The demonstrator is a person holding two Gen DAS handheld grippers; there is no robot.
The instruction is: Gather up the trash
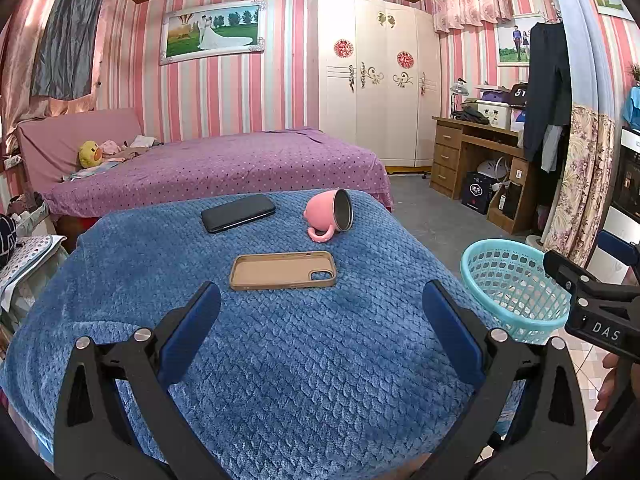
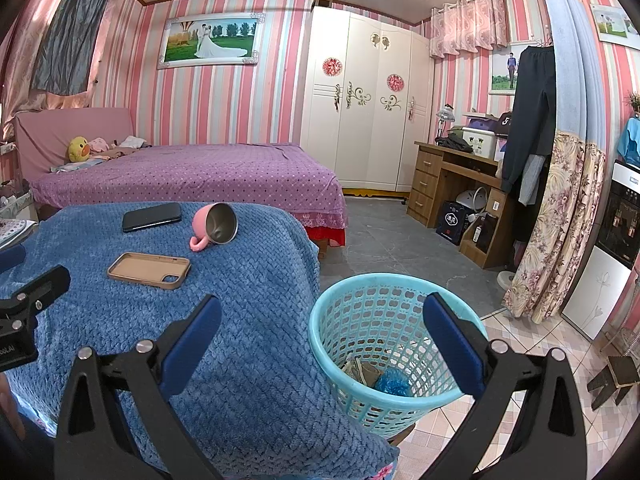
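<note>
Left gripper (image 1: 320, 312) gapes wide and empty above the blue blanket (image 1: 280, 360); right gripper (image 2: 322, 328), equally wide, hangs over the teal basket (image 2: 340, 376) at lower centre (trash (image 2: 390, 384) already inside)

Each gripper (image 1: 320, 312) (image 2: 322, 322) — black frame, blue pads, silver screws, white "DAS" lettering.

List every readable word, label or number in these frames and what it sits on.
"DAS": white letters on the right gripper body, left wrist view.
Lettering on the left gripper body at the right wrist view's edge: cut off, unreadable.
Label on the dark bag under the desk: too small to read.
</note>
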